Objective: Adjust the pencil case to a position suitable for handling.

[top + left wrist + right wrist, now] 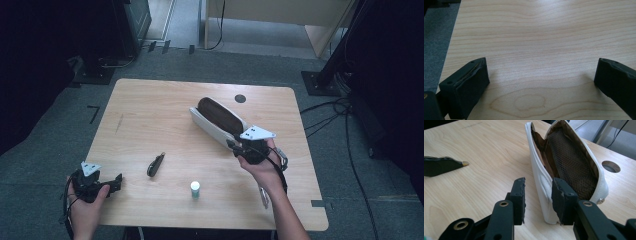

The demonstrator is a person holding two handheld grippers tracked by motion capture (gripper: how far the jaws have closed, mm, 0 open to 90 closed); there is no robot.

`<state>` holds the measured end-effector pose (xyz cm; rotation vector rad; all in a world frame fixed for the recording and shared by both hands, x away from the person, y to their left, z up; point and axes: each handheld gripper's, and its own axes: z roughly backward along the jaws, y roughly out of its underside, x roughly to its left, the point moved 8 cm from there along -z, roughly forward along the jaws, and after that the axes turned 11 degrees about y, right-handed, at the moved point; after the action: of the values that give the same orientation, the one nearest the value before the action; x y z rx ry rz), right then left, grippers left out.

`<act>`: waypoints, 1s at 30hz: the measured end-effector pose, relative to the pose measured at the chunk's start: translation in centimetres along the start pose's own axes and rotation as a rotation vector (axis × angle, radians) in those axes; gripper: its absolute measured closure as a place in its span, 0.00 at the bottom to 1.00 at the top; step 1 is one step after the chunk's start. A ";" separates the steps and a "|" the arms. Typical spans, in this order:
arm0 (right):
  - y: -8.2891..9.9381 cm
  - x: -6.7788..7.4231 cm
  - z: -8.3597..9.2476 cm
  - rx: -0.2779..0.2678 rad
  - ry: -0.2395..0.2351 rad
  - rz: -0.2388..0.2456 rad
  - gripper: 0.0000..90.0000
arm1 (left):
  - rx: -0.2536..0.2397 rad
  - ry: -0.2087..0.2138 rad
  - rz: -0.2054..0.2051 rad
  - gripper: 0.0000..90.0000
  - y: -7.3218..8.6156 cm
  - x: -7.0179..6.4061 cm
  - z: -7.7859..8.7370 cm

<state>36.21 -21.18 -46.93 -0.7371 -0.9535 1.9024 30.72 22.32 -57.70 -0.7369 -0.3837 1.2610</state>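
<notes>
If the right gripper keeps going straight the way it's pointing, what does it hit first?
Most likely the near end of the open white pouch with brown mesh lining. The right gripper has open jaws either side of the pouch's near wall, which already sits between them, seemingly untouched.

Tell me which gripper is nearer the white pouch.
Right. The right gripper straddles the white pouch's near end; the left gripper rests far off by the table's near-left corner.

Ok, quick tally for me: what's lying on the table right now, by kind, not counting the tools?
White pouch, open, brown lining: 1
Dark folded pocket knife: 1
Small bottle with green label: 1
Total: 3
</notes>
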 end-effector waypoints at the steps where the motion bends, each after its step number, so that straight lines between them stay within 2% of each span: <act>1: -0.1 -0.1 -0.3 0.002 0.003 -0.003 0.66 | 0.000 0.000 0.000 0.00 0.0 0.0 0.0; 4: -0.4 -0.5 -1.5 0.013 0.036 -0.003 0.57 | 0.000 0.000 0.000 0.00 0.0 0.0 0.0; 6: -0.4 -0.6 -1.8 0.015 0.044 0.003 0.55 | 0.000 0.000 0.000 0.00 0.0 0.0 0.0; 10: 0.0 -0.7 -3.4 0.063 0.045 0.019 0.52 | -0.001 0.000 0.001 0.00 0.0 0.0 0.0; 12: 0.2 -0.5 -4.1 0.076 0.046 0.042 0.56 | -0.001 0.000 0.000 0.00 0.0 0.0 0.0; 14: 0.5 -0.2 -4.7 0.094 0.049 0.074 0.65 | -0.001 0.000 0.000 0.00 0.0 0.0 0.0; 16: 0.9 0.1 -5.1 0.107 0.066 0.115 0.79 | -0.001 0.000 -0.001 0.00 0.0 0.0 0.0; 18: 0.9 0.6 -5.1 0.103 0.045 0.143 0.88 | -0.001 0.000 0.000 0.00 0.0 0.0 0.0; 21: 0.7 1.4 -4.8 0.092 0.016 0.152 0.92 | -0.002 0.001 0.001 0.00 0.0 0.0 0.0; 23: 0.4 2.0 -4.5 0.076 0.019 0.162 0.92 | -0.002 0.000 0.001 0.00 0.0 0.0 0.0; 24: 0.2 2.7 -4.3 0.058 0.016 0.170 0.93 | -0.003 0.001 0.002 0.00 0.0 0.0 0.0; 25: 0.2 2.7 -4.3 0.058 0.016 0.170 0.93 | -0.002 0.000 0.002 0.00 0.0 0.0 0.0; 28: 0.0 4.2 -3.9 0.038 0.010 0.193 0.93 | -0.002 0.000 0.001 0.00 0.0 0.0 0.0; 30: 0.0 4.6 -3.8 0.034 0.007 0.203 0.93 | -0.004 0.001 0.003 0.00 0.0 0.0 0.0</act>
<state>37.08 -15.85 -49.53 -0.8468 -0.8672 2.0844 30.75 22.28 -57.70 -0.7415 -0.3848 1.2634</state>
